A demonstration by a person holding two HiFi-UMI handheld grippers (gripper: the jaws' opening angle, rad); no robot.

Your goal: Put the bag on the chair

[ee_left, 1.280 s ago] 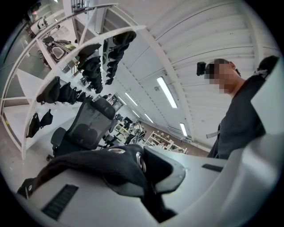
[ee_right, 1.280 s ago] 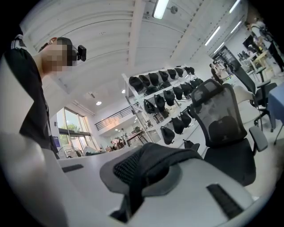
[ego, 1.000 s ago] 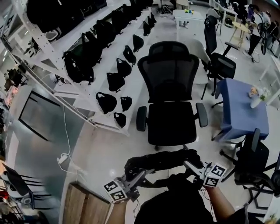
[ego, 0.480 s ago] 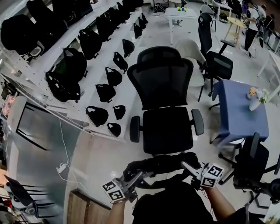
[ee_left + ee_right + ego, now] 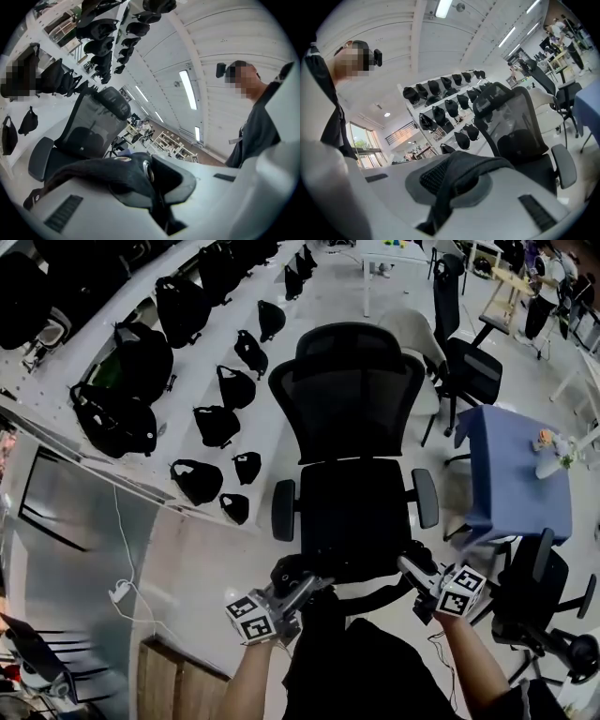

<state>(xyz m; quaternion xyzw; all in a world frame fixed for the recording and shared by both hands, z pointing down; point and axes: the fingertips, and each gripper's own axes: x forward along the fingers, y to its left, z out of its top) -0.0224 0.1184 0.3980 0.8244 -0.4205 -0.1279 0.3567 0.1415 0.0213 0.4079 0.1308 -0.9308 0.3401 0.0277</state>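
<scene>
We have our left gripper [image 5: 307, 587] and right gripper [image 5: 410, 568] both clamped on the bag [image 5: 459, 171] at the chair [image 5: 354, 507] seat's near edge. There is open floor [image 5: 216, 559] to the left and a blue table [image 5: 516, 465] close on the right.

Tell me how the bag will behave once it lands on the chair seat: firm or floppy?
Probably floppy: the bag's strap drapes limply over the left tool. Likely not slippery, since the right tool pinches padded mesh webbing. It will probably slump on the seat, so lower it centred.
</scene>
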